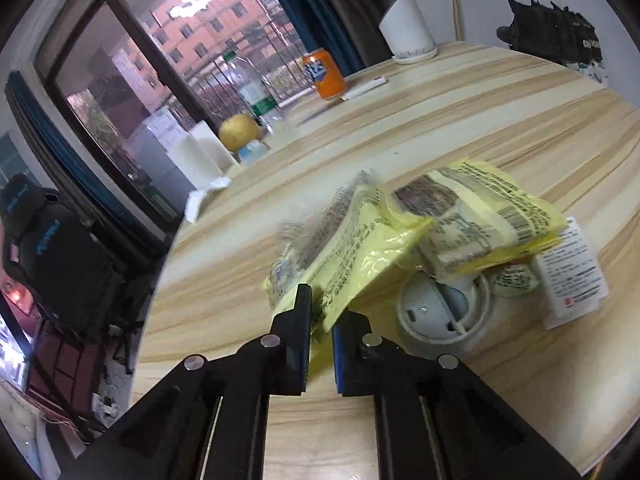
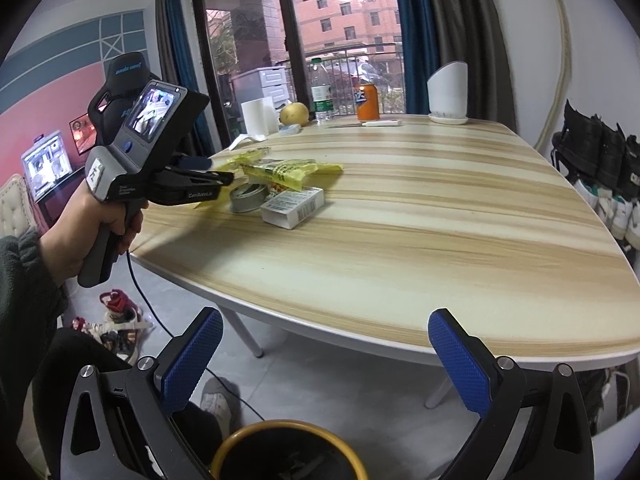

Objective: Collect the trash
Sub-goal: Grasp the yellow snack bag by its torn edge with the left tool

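in the left wrist view, a black gaming chair (image 1: 52,248) stands at the far left edge below the window. right of it the round-edged wooden table (image 1: 440,128) fills most of the frame. along its upper left rim sit a white paper roll (image 1: 196,156), a yellow pear (image 1: 240,132), a clear plastic bottle (image 1: 252,88) and an orange soda can (image 1: 324,74), with a white curved stand (image 1: 406,28) further right at the top.

at lower centre the left gripper (image 1: 320,320) has its fingers pressed together on the near corner of a yellow plastic wrapper (image 1: 360,256); the jaws pinch the film. a second yellow wrapper (image 1: 492,216) lies just beside it to the right, overlapping a round white lid (image 1: 436,316), a small sauce cup (image 1: 514,280) and a white carton (image 1: 572,276) at the right.

in the right wrist view, a hand (image 2: 92,224) at the left holds the left gripper's handle, its nose reaching to the wrappers (image 2: 288,170) in the upper middle of the frame, next to the tin (image 2: 248,198) and the carton (image 2: 294,206). at the bottom the right gripper (image 2: 326,356) has its blue pads (image 2: 192,360) spread wide with nothing between them, hanging off the table's near edge above a dark bin with a yellow rim (image 2: 288,432) at bottom centre.
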Demonstrator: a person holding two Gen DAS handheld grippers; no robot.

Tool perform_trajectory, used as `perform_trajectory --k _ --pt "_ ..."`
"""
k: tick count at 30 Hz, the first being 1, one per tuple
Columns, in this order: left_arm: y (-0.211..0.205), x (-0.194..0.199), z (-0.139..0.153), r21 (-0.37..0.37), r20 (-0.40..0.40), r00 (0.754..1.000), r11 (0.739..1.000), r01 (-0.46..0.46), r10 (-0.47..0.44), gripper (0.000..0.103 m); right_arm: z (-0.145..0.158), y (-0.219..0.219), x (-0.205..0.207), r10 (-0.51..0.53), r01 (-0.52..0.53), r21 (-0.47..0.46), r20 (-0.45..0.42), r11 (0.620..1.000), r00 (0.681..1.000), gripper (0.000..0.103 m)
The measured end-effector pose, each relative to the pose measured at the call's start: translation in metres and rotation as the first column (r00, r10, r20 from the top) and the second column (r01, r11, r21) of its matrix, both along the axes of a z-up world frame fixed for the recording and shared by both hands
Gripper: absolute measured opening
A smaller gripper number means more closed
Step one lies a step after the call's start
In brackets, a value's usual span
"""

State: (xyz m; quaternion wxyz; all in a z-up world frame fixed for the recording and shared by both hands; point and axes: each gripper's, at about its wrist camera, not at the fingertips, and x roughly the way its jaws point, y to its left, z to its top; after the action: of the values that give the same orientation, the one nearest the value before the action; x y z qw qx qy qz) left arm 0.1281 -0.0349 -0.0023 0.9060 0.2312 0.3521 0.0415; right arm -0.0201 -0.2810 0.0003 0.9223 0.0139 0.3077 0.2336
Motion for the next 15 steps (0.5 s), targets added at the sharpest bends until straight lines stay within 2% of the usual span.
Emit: perform_trajectory --k 8,15 --pt "0.011 -0.015 0.027 -0.095 0.061 0.998 0.995 -0.008 0.014 0.0 0.013 0.007 0.013 -0.008 0.008 -0.01 0.017 1.0 1.0 0.103" --pt "0.021 -0.025 0.049 -0.152 0.102 0.995 0.988 0.001 0.015 0.0 0.037 0.042 0.032 0.007 -0.007 -0.01 0.02 1.0 1.0 0.103"
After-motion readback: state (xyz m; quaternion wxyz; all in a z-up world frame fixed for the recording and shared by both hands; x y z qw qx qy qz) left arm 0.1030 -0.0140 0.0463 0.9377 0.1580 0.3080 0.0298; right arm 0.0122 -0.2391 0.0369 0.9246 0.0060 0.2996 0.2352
